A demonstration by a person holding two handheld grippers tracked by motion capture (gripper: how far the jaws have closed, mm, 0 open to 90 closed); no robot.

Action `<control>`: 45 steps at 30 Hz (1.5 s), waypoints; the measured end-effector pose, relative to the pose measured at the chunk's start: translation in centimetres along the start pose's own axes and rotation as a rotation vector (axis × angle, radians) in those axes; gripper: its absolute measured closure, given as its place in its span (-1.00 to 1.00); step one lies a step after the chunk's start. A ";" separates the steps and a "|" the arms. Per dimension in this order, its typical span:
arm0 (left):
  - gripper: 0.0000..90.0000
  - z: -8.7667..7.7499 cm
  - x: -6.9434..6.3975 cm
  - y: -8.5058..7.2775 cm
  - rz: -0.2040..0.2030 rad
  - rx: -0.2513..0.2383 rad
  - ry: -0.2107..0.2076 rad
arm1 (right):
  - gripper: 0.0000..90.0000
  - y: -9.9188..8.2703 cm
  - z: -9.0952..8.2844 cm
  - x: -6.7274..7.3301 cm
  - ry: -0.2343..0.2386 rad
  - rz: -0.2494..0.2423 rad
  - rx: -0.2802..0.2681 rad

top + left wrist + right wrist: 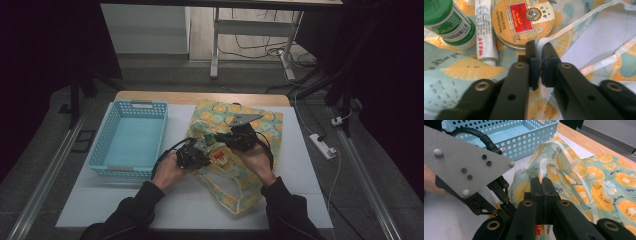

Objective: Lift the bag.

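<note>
Step in hand: opening the bag (260,125). Your left gripper (541,53) and right gripper (542,185) each pinch its rim; next, spread them apart at mid-frame

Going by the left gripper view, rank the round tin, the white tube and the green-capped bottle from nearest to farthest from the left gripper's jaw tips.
1. Round tin: just beyond the left gripper, slightly left of the tips.
2. White tube: farther left, lying alongside the tin.
3. Green-capped bottle: far left corner, beyond the tube.
</note>
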State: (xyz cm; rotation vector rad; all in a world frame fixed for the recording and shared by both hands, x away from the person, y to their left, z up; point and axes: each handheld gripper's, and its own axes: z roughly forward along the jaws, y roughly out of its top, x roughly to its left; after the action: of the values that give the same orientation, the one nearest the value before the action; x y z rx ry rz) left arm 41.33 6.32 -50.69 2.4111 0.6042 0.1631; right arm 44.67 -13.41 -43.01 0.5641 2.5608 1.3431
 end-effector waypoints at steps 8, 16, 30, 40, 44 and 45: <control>0.98 -1.1 0.2 0.2 -0.048 -0.014 -0.002 | 1.00 0.0 -0.1 -0.1 0.001 0.006 0.000; 0.98 -2.2 -0.3 0.9 -0.078 -0.053 -0.014 | 1.00 0.1 -0.4 -0.2 -0.001 0.006 -0.008; 0.98 -4.9 -0.2 1.8 -0.167 -0.132 -0.030 | 1.00 0.8 -1.4 0.3 0.006 -0.014 -0.024; 0.98 -6.7 0.4 2.1 -0.214 -0.186 -0.068 | 1.00 1.3 -1.9 0.7 0.021 -0.025 -0.030; 0.98 -7.4 0.6 2.2 -0.234 -0.209 -0.088 | 1.00 1.5 -2.0 0.9 0.028 -0.022 -0.029; 0.98 -7.6 0.6 2.3 -0.235 -0.209 -0.091 | 1.00 1.6 -2.1 1.1 0.031 -0.025 -0.029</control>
State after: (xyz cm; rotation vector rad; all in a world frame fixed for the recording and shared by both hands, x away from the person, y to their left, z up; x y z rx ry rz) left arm 40.77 9.24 -43.35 2.1163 0.7817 0.0160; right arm 43.37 -13.74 -40.51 0.5082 2.5598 1.3892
